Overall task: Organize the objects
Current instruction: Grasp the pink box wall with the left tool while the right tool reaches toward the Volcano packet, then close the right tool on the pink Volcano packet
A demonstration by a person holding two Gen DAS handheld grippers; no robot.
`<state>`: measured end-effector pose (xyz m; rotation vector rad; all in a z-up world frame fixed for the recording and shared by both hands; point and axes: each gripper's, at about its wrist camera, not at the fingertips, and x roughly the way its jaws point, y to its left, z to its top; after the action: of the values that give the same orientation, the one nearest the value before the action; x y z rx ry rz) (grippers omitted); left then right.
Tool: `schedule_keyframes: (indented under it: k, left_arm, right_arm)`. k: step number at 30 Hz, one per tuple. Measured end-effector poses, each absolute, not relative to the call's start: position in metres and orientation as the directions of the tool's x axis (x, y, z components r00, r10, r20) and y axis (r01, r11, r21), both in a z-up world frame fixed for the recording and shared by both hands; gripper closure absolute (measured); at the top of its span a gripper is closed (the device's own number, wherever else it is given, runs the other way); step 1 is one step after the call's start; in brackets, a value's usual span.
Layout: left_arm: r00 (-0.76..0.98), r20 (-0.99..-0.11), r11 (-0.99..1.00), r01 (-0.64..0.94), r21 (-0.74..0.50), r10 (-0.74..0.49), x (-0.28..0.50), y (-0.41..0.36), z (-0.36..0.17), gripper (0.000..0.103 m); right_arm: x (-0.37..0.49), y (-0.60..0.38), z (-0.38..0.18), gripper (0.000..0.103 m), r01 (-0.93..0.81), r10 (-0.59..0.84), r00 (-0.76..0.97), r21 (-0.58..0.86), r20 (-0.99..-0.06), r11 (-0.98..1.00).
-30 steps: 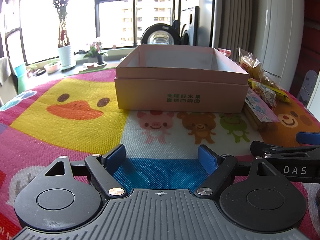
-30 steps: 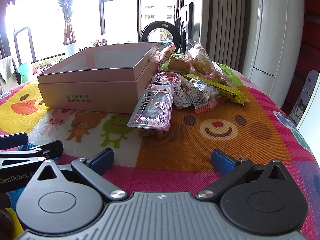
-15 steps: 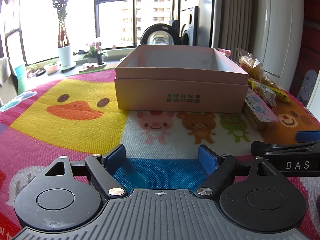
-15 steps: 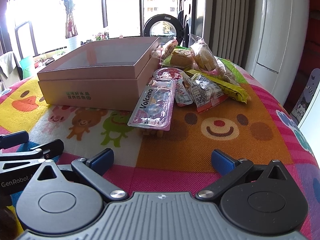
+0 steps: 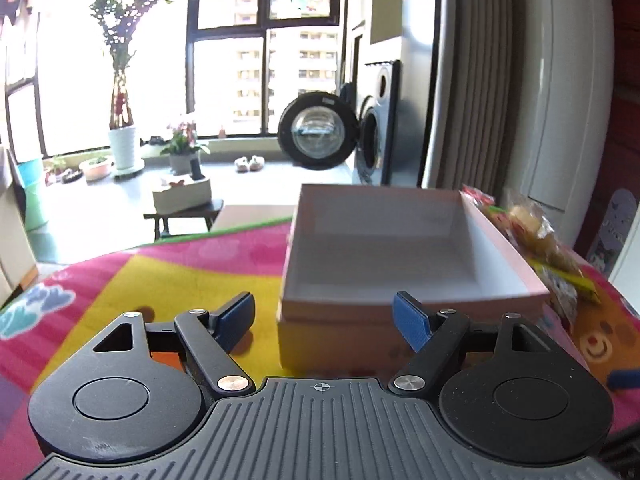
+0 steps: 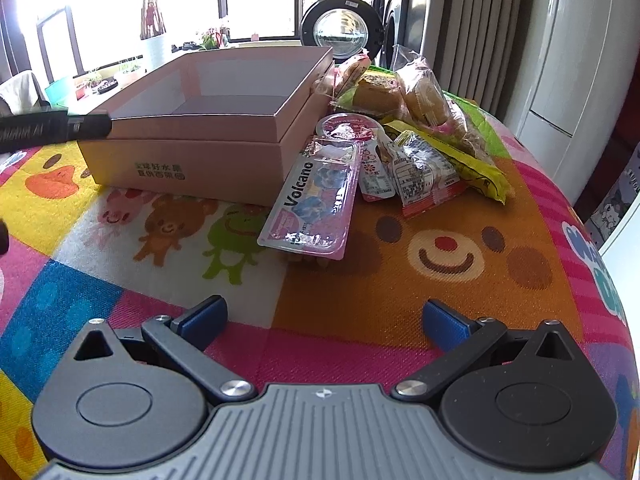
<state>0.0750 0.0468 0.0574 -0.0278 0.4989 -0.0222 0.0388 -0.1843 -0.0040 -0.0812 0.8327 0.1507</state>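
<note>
The pink cardboard box [image 6: 208, 120] sits open and empty on the cartoon-animal tablecloth [image 6: 400, 280], its lid nested underneath. Touching its right side is a heap of snacks: a "Volcano" blister pack [image 6: 312, 204] leaning on the box's corner, small sachets [image 6: 416, 172], a yellow packet [image 6: 476, 168] and bagged buns [image 6: 404, 92] behind. The left gripper [image 5: 324, 312] hangs above the box's near edge, jaws spread wide, holding nothing. The right gripper [image 6: 324, 320] hovers over the cloth near the snacks, equally spread and empty.
</note>
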Motion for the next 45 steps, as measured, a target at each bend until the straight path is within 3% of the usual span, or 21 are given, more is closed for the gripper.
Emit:
schedule_keyframes:
  k: [4,8,12,15,18,21,23,27,30,34,45]
  left_arm:
    - [0.875,-0.484,0.998,-0.022,-0.054,-0.007,0.122,0.057,0.061,0.025]
    - [0.851,-0.525,0.999,-0.038,-0.039,0.012,0.163,0.059,0.051,0.053]
    - [0.819,-0.573,0.998,-0.033,-0.057,-0.006,0.181,0.063,0.033,0.078]
    - [0.806,-0.590,0.995,-0.016,-0.094,-0.043,0.183,0.066,0.023,0.087]
    - [0.828,-0.558,0.991,-0.025,-0.128,-0.051,0.175,0.074,0.022,0.091]
    - [0.840,-0.540,0.985,-0.055,-0.162,-0.042,0.166,0.082,0.023,0.093]
    - [0.845,-0.535,0.984,-0.086,-0.156,-0.011,0.162,0.085,0.024,0.093]
    - [0.839,-0.543,0.978,-0.101,-0.181,-0.014,0.160,0.087,0.026,0.093]
    - [0.835,-0.549,0.980,-0.096,-0.175,-0.016,0.157,0.085,0.026,0.092]
    - [0.836,-0.549,0.983,-0.080,-0.164,-0.023,0.156,0.082,0.027,0.091]
    - [0.833,-0.552,0.982,-0.070,-0.175,-0.039,0.153,0.083,0.026,0.090]
  right_arm:
    - [0.042,-0.186,-0.003,0.000,-0.186,0.116,0.655,-0.010,-0.747,0.983]
    - [0.045,-0.188,0.004,0.000,-0.201,0.143,0.663,0.009,-0.735,0.980]
    - [0.038,-0.191,0.024,0.000,-0.196,0.124,0.766,-0.045,-0.630,0.980]
    - [0.035,-0.191,0.036,0.000,-0.187,0.092,0.839,-0.126,-0.536,0.974]
    - [0.047,-0.192,0.039,0.000,-0.218,0.106,0.827,-0.141,-0.552,0.966]
    - [0.068,-0.200,0.039,0.001,-0.206,0.133,0.792,-0.056,-0.595,0.977]
    - [0.083,-0.204,0.036,0.019,-0.212,0.173,0.757,0.014,-0.630,0.977]
    - [0.103,-0.197,0.023,0.022,-0.266,0.226,0.689,0.050,-0.689,0.963]
    - [0.119,-0.190,0.012,0.031,-0.261,0.201,0.663,0.029,-0.721,0.965]
    - [0.126,-0.183,0.013,0.057,-0.291,0.204,0.638,0.012,-0.743,0.956]
    - [0.065,-0.228,0.050,0.060,-0.186,0.082,0.612,-0.043,-0.786,0.982]
